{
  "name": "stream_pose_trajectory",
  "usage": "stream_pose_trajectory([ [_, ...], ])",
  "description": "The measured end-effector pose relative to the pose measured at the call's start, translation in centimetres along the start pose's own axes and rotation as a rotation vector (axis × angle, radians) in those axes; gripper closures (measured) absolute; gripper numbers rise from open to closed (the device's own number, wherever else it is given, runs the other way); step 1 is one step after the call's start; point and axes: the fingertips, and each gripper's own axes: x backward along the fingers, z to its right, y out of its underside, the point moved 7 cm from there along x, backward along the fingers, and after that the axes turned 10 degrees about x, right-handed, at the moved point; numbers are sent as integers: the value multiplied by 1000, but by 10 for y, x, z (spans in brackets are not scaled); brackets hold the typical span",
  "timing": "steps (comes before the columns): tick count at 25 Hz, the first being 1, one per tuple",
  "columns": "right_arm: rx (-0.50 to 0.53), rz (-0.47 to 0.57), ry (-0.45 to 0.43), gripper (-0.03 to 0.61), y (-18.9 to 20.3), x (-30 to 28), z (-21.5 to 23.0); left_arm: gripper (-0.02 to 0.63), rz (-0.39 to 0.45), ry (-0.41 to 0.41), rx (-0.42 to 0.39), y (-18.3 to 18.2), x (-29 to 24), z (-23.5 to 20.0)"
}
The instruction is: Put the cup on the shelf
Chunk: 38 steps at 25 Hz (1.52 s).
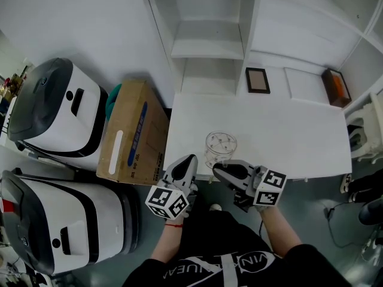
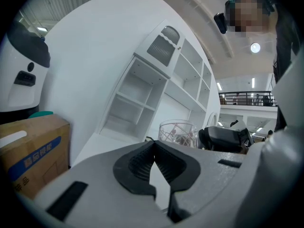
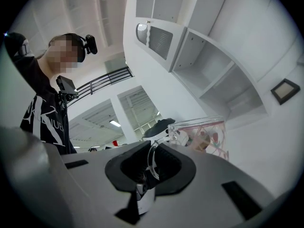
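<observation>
- right gripper [image 1: 226, 172] is pinched narrow on the cup [image 1: 220, 148] by its clear handle [image 3: 151, 156], looks ready to carry it to the shelf [image 1: 206, 46] beyond
- left gripper [image 1: 189, 161] sits beside the cup, closed on nothing, probably just spare

White tabletop [image 1: 287, 130] is bare from the clear patterned glass cup [image 1: 220, 148] at its front edge back to the white open shelf unit [image 1: 206, 46]: straight lane. Shelf bays are open to the front, walled by thin side panels and boards. Small dark-framed picture [image 1: 257, 81] sits just right of the shelf foot, beside the lane. Brown-and-orange box [image 1: 335, 87] is at the far right back, well apart. Grey left gripper [image 1: 182, 167] crowds the cup's left side. Brown cardboard carton [image 1: 131, 130] and two white-and-black machines [image 1: 57, 109] block the left of the table.
</observation>
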Motion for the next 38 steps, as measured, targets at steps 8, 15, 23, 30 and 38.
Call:
stream_pose_trajectory([
  [8, -10, 0, 43, 554, -5, -20, 31, 607, -31, 45, 2, -20, -36, -24],
  [15, -17, 7, 88, 554, -12, -39, 70, 607, -68, 91, 14, -35, -70, -46],
  [23, -27, 6, 125, 555, -17, -68, 117, 607, -103, 115, 51, -45, -104, -79],
  [30, 0, -10, 183, 555, -24, -93, 151, 607, -161, 176, 84, -49, -131, -99],
  [38, 34, 16, 252, 554, -28, -109, 184, 607, -205, 250, 102, -53, -164, -123],
])
